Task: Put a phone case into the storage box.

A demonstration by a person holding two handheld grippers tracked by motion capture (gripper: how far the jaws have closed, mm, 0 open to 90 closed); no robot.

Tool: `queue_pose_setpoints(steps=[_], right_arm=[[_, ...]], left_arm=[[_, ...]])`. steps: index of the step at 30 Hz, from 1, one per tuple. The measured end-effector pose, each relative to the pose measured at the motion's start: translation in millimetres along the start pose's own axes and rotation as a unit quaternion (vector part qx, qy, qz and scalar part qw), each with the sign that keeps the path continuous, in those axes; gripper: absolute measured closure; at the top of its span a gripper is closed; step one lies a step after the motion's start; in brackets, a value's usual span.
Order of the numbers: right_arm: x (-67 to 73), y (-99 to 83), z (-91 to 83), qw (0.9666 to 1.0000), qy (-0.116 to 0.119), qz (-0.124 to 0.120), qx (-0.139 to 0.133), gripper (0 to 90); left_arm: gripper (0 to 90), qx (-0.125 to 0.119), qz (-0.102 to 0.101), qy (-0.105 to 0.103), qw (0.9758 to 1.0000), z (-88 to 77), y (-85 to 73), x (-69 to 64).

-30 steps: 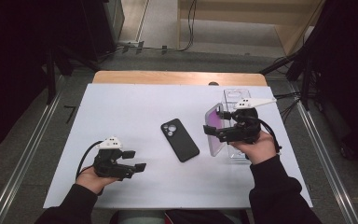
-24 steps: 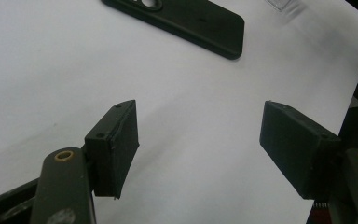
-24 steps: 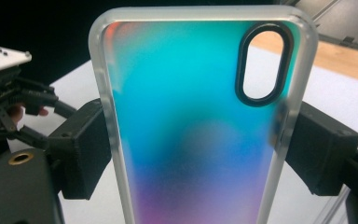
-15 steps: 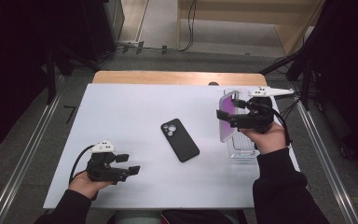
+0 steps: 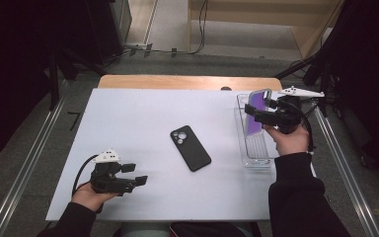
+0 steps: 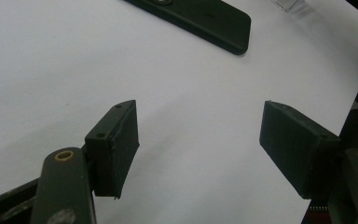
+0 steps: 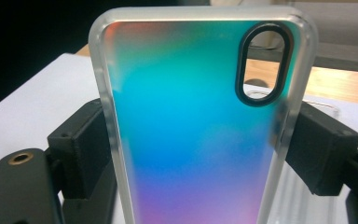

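1. Right gripper [image 5: 252, 111]: you hold it raised at about 2 o'clock on the table [image 5: 143, 113], jaws pointing toward 9 o'clock, your hand wrapped under its body. In the right gripper view both pads press the long edges of the phone case [image 7: 200, 121], so it is clamped.
2. Phone case: clear-rimmed, iridescent back running teal to purple, with an oval camera cut-out at the top. It stands upright in the jaws, above the far end of the clear tray [image 5: 256, 158].
3. Left gripper [image 5: 137, 174]: you hold it low at about 7 o'clock, jaws pointing toward 3 o'clock. In the left gripper view the jaws stand well apart with only bare table between them; it holds nothing.
4. Black phone [image 5: 191, 147]: it lies camera side up near the table centre, well apart from both grippers.
5. Writing: no brand or label reads on the case or phone; the high view is probably too coarse to show any.
6. Change: a second ago your right hand held the case lower over the tray, nearer the phone; it has since drawn toward 2 o'clock. Your left hand has drawn slightly toward 7 o'clock.
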State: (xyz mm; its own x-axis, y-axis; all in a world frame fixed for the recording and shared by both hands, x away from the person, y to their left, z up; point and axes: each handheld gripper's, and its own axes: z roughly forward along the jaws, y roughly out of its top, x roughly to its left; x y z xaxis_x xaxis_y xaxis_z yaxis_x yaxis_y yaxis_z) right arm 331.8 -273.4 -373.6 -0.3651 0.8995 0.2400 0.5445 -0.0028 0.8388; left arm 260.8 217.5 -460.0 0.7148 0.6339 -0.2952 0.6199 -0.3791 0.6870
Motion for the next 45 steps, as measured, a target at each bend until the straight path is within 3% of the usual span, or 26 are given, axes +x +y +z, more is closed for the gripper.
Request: queue_pose_setpoints(steps=[16, 19, 30, 34, 45], right_arm=[[-27.8, 5.1, 37.5, 0.9968, -0.078, 0.016, -0.004, 14.4], [-32.8, 5.8, 46.2, 0.9965, -0.08, 0.024, -0.003, 14.4], [-48.7, 5.6, 77.3, 0.9917, -0.121, 0.044, 0.002, 14.3], [-56.4, 8.3, 91.1, 0.9908, -0.121, 0.06, 0.01, 14.2], [-63.7, 17.1, 121.0, 0.9874, -0.148, 0.054, 0.02, 14.2]], left_arm=[[28.6, -0.006, -0.003, 0.001, 1.0, 2.4, 2.0, 2.4], [28.6, -0.005, -0.002, 0.0, 1.0, 2.6, 2.1, 2.1], [28.7, -0.004, -0.002, -0.002, 1.0, 2.8, 1.8, 2.1], [28.6, -0.005, -0.002, -0.002, 1.0, 2.9, 2.1, 1.8], [28.7, -0.006, -0.007, -0.004, 1.0, 3.5, 2.5, 2.7]])
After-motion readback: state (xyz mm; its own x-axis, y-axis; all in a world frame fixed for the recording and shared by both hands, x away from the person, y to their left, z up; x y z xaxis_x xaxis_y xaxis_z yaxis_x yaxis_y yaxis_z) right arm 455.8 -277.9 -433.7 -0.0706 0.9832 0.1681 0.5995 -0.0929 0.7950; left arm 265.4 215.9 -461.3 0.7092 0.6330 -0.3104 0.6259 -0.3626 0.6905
